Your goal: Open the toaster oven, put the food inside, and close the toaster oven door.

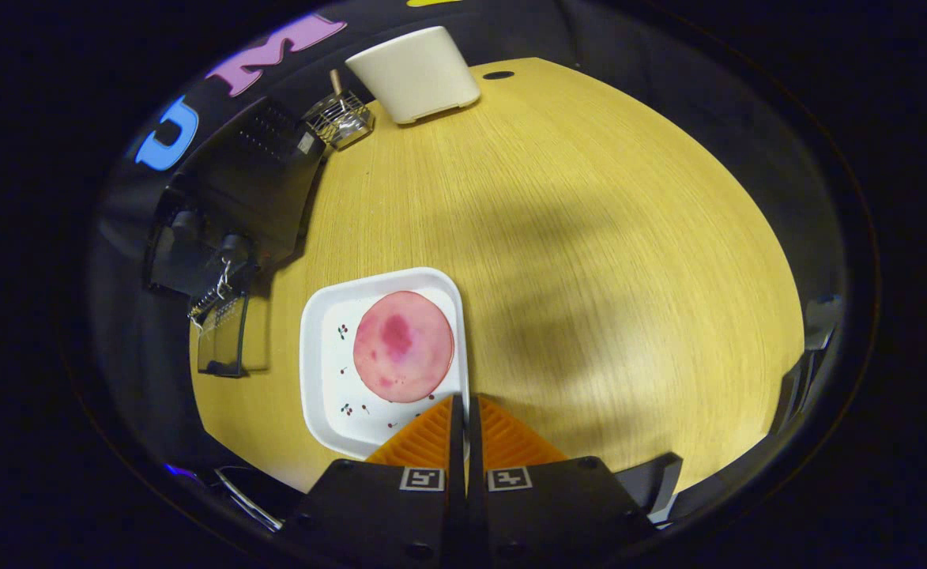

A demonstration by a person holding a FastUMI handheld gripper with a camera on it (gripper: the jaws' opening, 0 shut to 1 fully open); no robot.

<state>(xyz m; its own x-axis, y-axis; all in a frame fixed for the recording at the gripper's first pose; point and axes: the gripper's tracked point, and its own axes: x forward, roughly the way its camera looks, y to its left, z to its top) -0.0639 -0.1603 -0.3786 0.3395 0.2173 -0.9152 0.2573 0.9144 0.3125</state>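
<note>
While the door hangs open, we read the stages thus.
Oven: black toaster oven (pixel 261 182), well ahead-left of the tongs; glass door (pixel 222 344) dropped, so we judge opening done.
Food: round pink slice (pixel 403 346) on white square plate (pixel 329 371), just ahead.
Tongs: gripper (pixel 465 415) fingers closed together over the plate's rim; whether they pinch it, we cannot tell.
Left: loading, closing.

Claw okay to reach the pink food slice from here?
Probably yes: the claw, fingers closed on the white plate's rim, sits just short of the pink slice, nothing between. It must open first.
</note>
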